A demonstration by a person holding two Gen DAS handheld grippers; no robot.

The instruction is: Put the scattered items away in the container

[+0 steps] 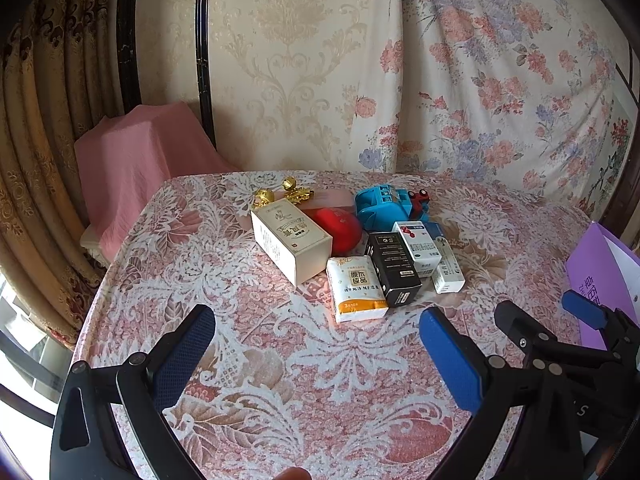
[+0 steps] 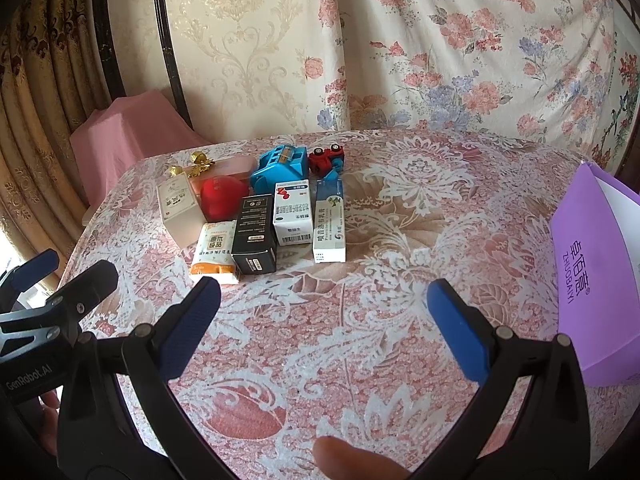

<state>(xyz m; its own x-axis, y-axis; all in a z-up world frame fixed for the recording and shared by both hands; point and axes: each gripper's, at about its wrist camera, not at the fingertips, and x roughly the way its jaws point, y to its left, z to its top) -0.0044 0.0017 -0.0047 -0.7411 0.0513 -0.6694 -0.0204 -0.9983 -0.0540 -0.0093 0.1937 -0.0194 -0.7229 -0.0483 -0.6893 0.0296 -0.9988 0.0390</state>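
Note:
A cluster of items lies mid-table: a cream box (image 1: 290,240), a red heart-shaped case (image 1: 338,228), a tissue pack (image 1: 356,290), a black box (image 1: 394,268), a white medicine box (image 1: 418,246), a slim white-blue carton (image 2: 330,220), a blue toy (image 1: 380,206) and a red toy car (image 2: 326,158). The purple container (image 2: 592,280) stands at the right edge. My left gripper (image 1: 316,344) hovers open in front of the tissue pack. My right gripper (image 2: 324,312) is open too, nearer than the cartons. Neither holds anything.
The table carries a pink floral lace cloth (image 2: 360,340). Gold ornaments (image 1: 276,194) and a pink flat box (image 2: 228,168) sit behind the cluster. A pink-draped object (image 1: 136,160) stands off the far left corner. Curtains hang at left; a flowered sheet covers the wall.

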